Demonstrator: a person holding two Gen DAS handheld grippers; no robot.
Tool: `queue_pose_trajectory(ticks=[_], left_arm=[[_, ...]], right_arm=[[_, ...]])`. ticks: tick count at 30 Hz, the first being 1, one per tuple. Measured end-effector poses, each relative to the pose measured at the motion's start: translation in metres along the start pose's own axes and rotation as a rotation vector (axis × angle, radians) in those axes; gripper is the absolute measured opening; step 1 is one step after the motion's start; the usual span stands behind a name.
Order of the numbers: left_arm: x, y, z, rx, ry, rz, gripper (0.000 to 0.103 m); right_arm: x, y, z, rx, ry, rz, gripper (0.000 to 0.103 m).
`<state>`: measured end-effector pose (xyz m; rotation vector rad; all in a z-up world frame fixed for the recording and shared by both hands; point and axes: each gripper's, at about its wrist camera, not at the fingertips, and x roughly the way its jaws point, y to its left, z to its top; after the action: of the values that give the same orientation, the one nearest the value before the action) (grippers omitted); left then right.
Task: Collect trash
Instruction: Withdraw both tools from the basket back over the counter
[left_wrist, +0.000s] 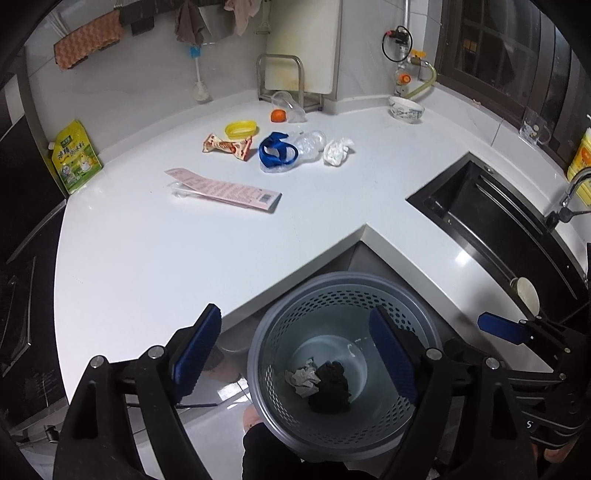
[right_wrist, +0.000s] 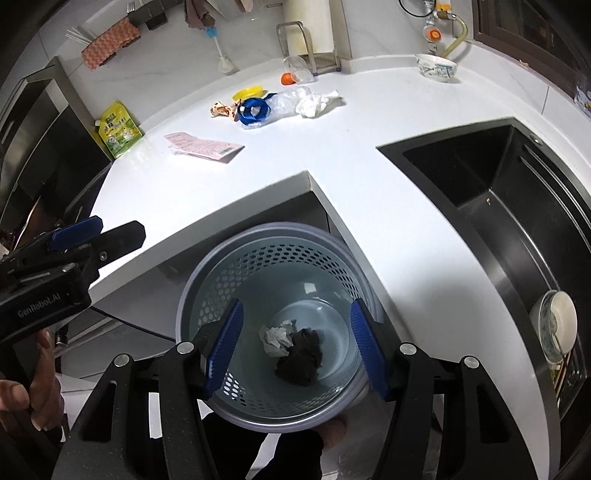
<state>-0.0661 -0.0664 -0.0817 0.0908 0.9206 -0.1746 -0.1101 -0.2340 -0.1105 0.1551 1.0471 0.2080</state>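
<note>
I see both left tongs (left_wrist: 295, 354) and right tongs (right_wrist: 295, 347) hanging open and empty over the grey bin (left_wrist: 266, 354), where a crumpled paper (left_wrist: 304, 376) and black wad (left_wrist: 330, 387) lie. More trash (left_wrist: 280, 151) sits well apart on the white surface (left_wrist: 166, 258).

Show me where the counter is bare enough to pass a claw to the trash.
The white counter is bare between the pink card, its front edge and the sink. Another bare strip runs from the crumpled tissue to the bowl. It is crowded around the blue strap, wrapper and yellow lid.
</note>
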Motion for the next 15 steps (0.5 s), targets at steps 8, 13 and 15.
queue_pose_trajectory(ticks=[8,13,15], left_arm=[[-0.009,0.018,0.008,-0.049,-0.014,0.059,0.087],[-0.002,0.042,0.024,-0.099,-0.026,0.073,0.089],[0.005,0.05,0.031,-0.109,-0.027,0.073,0.09]], right_arm=[[0.01,0.006,0.019,-0.033,0.003,0.029,0.059],[0.02,0.015,0.04,-0.051,-0.003,0.033,0.06],[0.023,0.018,0.048,-0.052,-0.012,0.022,0.06]])
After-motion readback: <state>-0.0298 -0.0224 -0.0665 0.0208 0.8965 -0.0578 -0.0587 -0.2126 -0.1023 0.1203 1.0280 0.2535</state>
